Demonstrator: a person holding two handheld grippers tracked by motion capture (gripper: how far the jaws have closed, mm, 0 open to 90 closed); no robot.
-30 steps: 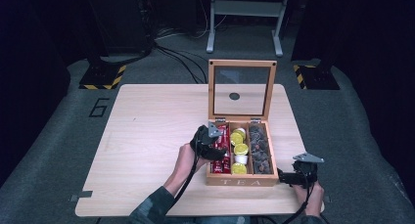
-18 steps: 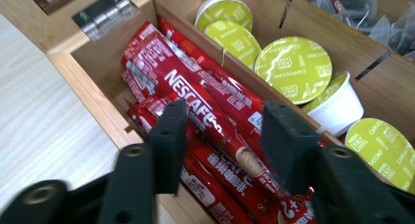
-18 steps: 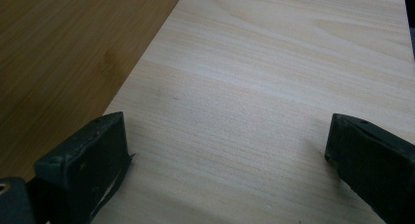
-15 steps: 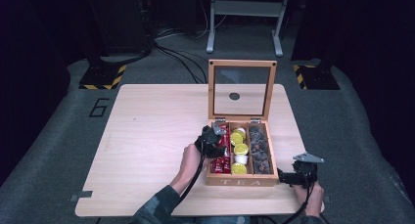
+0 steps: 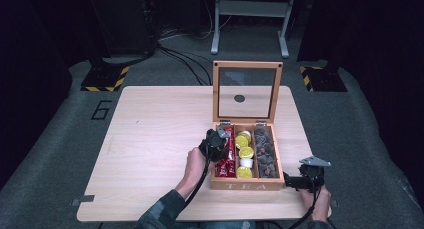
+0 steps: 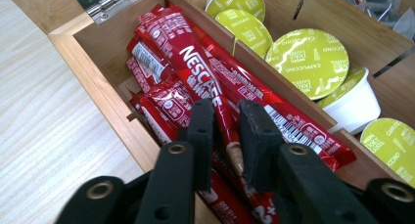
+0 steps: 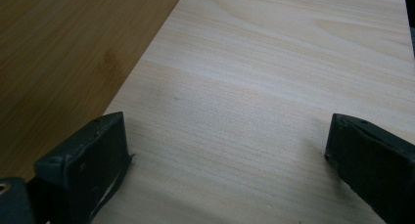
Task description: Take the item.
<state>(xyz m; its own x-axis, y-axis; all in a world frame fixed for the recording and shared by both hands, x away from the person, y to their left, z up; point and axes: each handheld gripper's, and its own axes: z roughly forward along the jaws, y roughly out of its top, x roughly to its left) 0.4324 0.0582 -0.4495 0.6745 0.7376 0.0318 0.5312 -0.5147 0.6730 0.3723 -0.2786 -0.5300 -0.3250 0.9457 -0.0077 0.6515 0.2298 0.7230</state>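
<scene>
Left gripper: jaws nearly closed, pinching 1 red Nescafé stick over the left compartment.
Nescafé stick: atop the other red sticks in the tea box.
Neighbours: yellow capsules in the middle compartment.
Right gripper: jaws wide apart, holding nothing, low over the table beside the box's right wall.
</scene>
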